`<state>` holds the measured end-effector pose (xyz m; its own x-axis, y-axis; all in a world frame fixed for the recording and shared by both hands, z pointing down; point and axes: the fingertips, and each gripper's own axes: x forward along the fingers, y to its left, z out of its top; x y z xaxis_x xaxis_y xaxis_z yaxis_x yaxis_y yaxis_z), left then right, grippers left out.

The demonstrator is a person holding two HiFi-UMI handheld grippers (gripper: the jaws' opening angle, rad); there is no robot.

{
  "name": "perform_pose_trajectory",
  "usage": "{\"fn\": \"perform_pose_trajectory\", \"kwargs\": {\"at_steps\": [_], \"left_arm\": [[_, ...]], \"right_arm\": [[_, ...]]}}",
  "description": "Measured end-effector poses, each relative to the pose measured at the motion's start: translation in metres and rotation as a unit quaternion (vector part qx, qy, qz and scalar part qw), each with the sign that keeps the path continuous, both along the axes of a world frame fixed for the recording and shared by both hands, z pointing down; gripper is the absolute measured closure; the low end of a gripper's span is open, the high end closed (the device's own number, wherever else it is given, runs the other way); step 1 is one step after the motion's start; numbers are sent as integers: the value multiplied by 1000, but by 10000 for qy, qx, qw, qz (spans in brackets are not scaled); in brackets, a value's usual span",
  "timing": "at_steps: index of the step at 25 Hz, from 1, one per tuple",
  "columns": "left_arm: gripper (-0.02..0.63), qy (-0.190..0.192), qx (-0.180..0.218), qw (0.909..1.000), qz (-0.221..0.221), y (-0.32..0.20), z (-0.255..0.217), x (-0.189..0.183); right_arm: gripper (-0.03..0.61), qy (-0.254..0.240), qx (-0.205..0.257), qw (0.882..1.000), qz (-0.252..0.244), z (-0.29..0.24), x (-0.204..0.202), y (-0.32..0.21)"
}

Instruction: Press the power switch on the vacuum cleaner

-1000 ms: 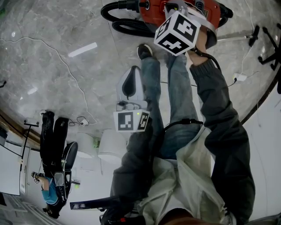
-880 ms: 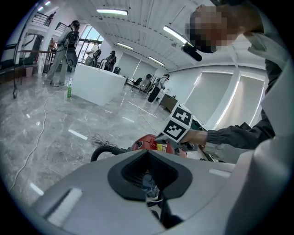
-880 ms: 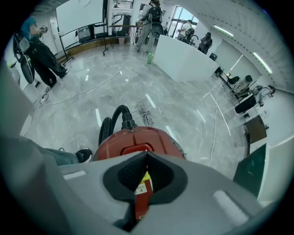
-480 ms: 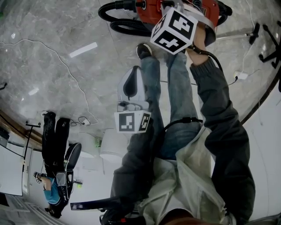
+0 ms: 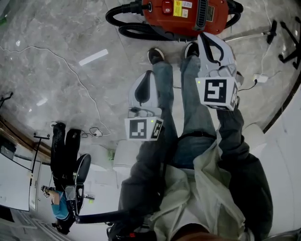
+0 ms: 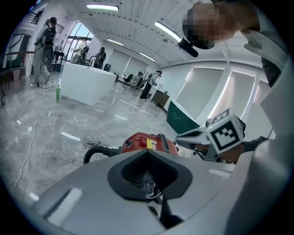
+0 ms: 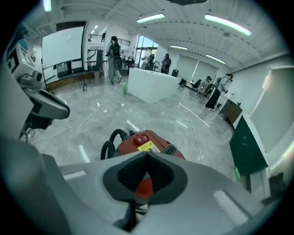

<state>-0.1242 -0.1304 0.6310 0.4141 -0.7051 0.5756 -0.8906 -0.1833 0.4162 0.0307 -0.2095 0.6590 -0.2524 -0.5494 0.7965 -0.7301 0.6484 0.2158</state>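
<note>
The red vacuum cleaner [image 5: 188, 16] lies on the marble floor at the top of the head view, its red power switch [image 5: 166, 8] on top and uncovered. A black hose [image 5: 123, 23] loops off its left end. My right gripper [image 5: 203, 34] is shut and empty, its tip just short of the vacuum's near side. My left gripper [image 5: 148, 73] is shut too, further back beside my left shoe. The left gripper view shows the vacuum [image 6: 151, 143] beyond the closed jaws, as does the right gripper view, with the switch [image 7: 140, 139] above the jaw tips.
A metal wand [image 5: 249, 35] runs right from the vacuum. A white plug block [image 5: 260, 78] and a chair base [image 5: 289, 47] lie at the right. A thin white cable [image 5: 70, 70] crosses the floor on the left. My shoes [image 5: 155, 55] stand just before the vacuum.
My right gripper has drawn back from on top of the vacuum toward me, uncovering the switch. The left gripper has barely moved.
</note>
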Motion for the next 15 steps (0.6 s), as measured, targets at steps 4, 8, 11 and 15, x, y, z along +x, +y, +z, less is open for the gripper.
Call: {"fn": "perform_pose_trajectory", "kwargs": {"at_steps": [4, 8, 11, 15], "left_arm": [[611, -54, 10, 9989, 461, 8, -29, 13], [612, -126, 67, 9912, 1319, 13, -82, 32], [612, 18, 224, 9752, 2201, 22, -126, 59], [611, 1106, 144, 9647, 2385, 39, -195, 86]], "right_arm": [[580, -320, -209, 9991, 183, -37, 12, 55], [581, -1084, -646, 9911, 423, -87, 8, 93], [580, -1672, -657, 9800, 857, -137, 13, 109], [580, -2429, -433, 9567, 1544, -213, 31, 133]]}}
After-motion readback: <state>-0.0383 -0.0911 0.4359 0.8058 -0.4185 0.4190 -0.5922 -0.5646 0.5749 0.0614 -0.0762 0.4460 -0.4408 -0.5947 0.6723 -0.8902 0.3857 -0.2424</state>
